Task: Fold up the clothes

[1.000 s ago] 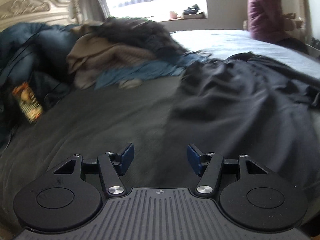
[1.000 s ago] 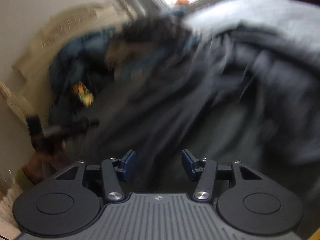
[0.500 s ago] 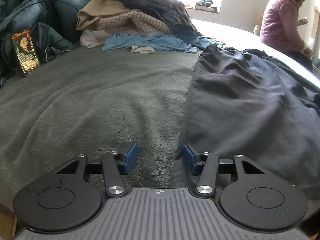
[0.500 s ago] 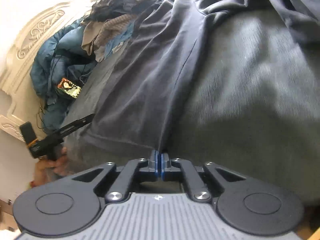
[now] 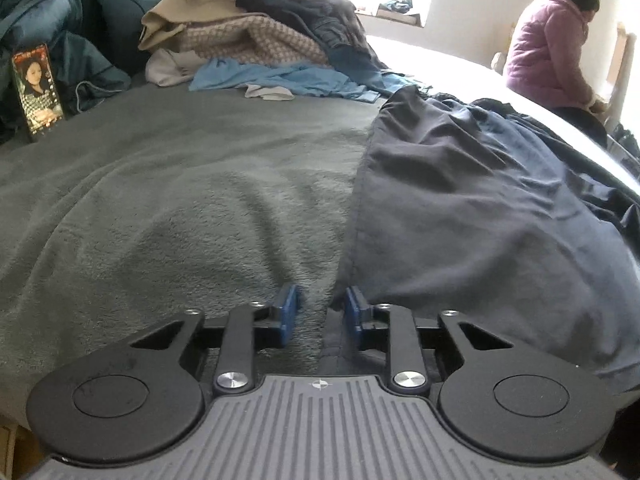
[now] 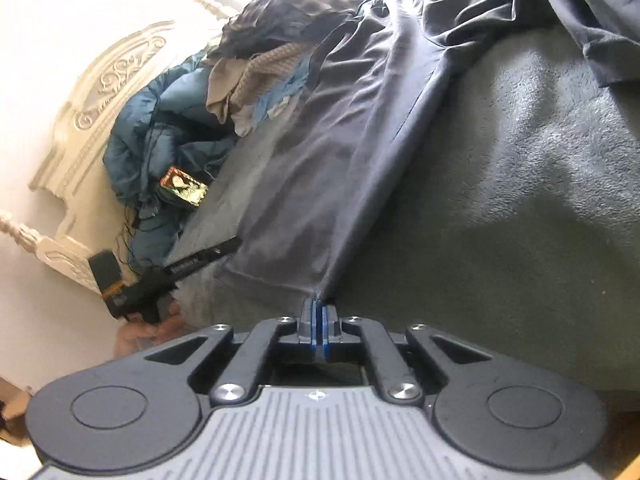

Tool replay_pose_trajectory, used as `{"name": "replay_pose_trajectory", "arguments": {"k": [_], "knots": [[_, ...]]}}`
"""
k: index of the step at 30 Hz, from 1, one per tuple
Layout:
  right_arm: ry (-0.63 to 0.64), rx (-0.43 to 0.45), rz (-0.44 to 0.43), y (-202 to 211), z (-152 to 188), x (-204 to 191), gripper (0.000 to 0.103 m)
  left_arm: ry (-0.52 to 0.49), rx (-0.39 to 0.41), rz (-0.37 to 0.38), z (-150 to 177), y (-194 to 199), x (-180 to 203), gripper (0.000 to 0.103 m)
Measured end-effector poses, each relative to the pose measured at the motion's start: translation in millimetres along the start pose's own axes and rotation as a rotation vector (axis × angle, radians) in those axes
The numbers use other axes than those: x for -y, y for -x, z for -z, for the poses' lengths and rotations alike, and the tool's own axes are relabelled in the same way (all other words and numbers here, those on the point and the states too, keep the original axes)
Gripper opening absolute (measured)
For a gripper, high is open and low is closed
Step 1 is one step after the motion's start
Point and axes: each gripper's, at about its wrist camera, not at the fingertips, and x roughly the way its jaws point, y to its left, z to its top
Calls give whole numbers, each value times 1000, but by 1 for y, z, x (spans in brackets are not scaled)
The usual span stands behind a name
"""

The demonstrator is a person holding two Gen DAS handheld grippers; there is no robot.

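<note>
A dark navy garment [image 5: 480,208] lies spread on the grey blanket [image 5: 180,208]; it also shows in the right wrist view [image 6: 340,152]. My left gripper [image 5: 318,312] is open, low at the garment's near left corner, with the hem edge between its blue pads. My right gripper [image 6: 316,314] is shut on the garment's other near corner, and the cloth runs taut away from it. The left gripper [image 6: 176,270] also shows in the right wrist view, at the garment's left corner.
A pile of clothes [image 5: 256,40] sits at the back of the bed beside a blue quilt [image 5: 60,20]. A phone [image 5: 36,92] leans there. A person in a pink jacket [image 5: 548,48] stands at the far right. A white headboard [image 6: 100,92] is behind.
My right gripper swung in and shut on the garment's corner, then stayed there. My left gripper dropped to the garment's near left corner and its jaws narrowed around the hem.
</note>
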Motion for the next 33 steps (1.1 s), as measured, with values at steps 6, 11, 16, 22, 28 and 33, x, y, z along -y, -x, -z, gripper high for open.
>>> {"name": "replay_pose_trajectory", "arguments": {"k": [6, 11, 16, 22, 28, 33], "knots": [[-38, -65, 34, -5, 10, 25, 15, -48, -1, -44, -3, 5, 8, 27], [95, 51, 113, 48, 13, 20, 44, -75, 68, -48, -15, 27, 31, 33], [117, 244, 262, 118, 2, 35, 45, -77, 126, 188, -32, 40, 95, 49], [104, 492, 478, 195, -21, 70, 45, -85, 17, 495, -34, 1, 205, 53], [-26, 596, 510, 240, -60, 137, 62, -67, -31, 567, -22, -41, 279, 52], [-176, 642, 484, 264, -100, 199, 62, -70, -29, 557, -18, -55, 311, 48]]}}
